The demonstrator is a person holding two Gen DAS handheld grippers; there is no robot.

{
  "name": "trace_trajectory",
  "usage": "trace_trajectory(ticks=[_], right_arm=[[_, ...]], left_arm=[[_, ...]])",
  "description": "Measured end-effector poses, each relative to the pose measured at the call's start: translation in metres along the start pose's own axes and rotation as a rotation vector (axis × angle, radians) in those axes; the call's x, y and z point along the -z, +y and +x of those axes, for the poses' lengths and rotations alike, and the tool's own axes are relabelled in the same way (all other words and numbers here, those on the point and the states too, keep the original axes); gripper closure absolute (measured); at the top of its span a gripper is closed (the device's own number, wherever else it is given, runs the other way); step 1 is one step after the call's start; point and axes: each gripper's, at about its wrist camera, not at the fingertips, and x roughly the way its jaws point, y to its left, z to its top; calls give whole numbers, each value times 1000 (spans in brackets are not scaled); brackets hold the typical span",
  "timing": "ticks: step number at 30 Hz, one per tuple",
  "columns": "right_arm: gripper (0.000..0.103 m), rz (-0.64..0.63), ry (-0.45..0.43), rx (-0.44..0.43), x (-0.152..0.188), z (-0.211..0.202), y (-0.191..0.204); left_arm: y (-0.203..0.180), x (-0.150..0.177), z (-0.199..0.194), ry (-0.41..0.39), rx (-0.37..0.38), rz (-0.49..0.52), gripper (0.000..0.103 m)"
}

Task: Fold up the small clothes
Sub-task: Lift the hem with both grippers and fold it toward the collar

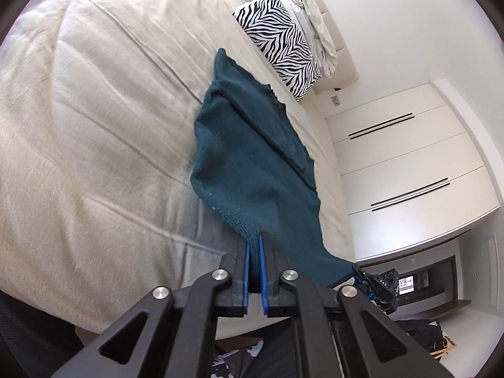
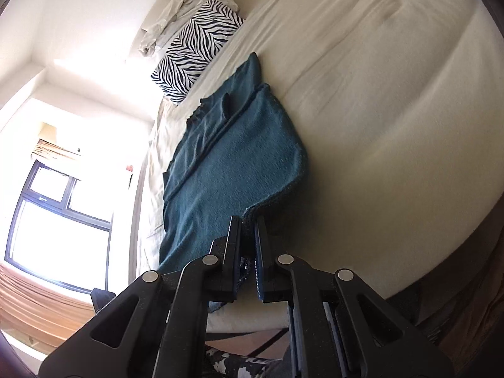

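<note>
Left claw (image 1: pixel 254 240): black linkage arms with blue pads, jaws drawn together and clamped on the near hem of a teal knit garment (image 1: pixel 252 157). Right claw (image 2: pixel 249 222): same build, jaws likewise closed on a bunched near corner of that garment (image 2: pixel 233 163), seen from the opposite side; in the left wrist view the other claw (image 1: pixel 356 269) shows dimly at the garment's lower right corner, its jaws too small to read. Teal knit garment: lifted at the near edge by both claws, the remainder lying on the bed (image 1: pixel 94 110), stretched away toward the headboard end, with lengthwise folds along its upper layer and a narrow end pointing toward the far pillow. Bed: cream sheet, lightly creased, carrying the garment near one long side. Zebra-print pillow (image 1: pixel 280 37): black and white, at the head of the bed, just beyond the garment's far end but apart from it. Crumpled pale cloth (image 1: pixel 315 22): heaped on and behind the pillow, against the wall. White wardrobe doors (image 1: pixel 409 157): dark slot handles, beside the bed. Window (image 2: pixel 60 214): dark frame, strongly backlit, on the other side.
</note>
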Motion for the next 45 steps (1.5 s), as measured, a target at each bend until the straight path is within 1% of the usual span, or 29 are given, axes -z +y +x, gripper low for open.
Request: trace_trajectory(ticks=[2,5,13,18,23,28,36,40,45], right_arm=[[96,-4,-18,-23,-12,1,10],[96,-35,-37,-31,-33,7,31],[96,-66,-97,-59,-101,41,78],[96,-74,-119,-52,-142,68,97],[96,-92,-134,-18,-176,100,111],[96,-75,-152,29,-213,135,108],[96,-39,-158,116,-263,209,90],[96,-26,-155,151,-280,238,78],[96,11,-155,179,-288,265,61]], left_arm=[[-5,-11,-2,-19,26,-7,97],[-11,-29,-3,-47,45,-7,97],[-21,-90,9,-120,87,-35,97],[-23,-133,26,-145,96,-63,96],[-30,-175,52,-153,71,-47,97],[-23,-211,83,-143,44,-68,96],[-7,-261,142,-124,-41,-83,96],[1,-281,169,-112,-83,-77,96],[6,-299,194,-102,-126,-59,96]])
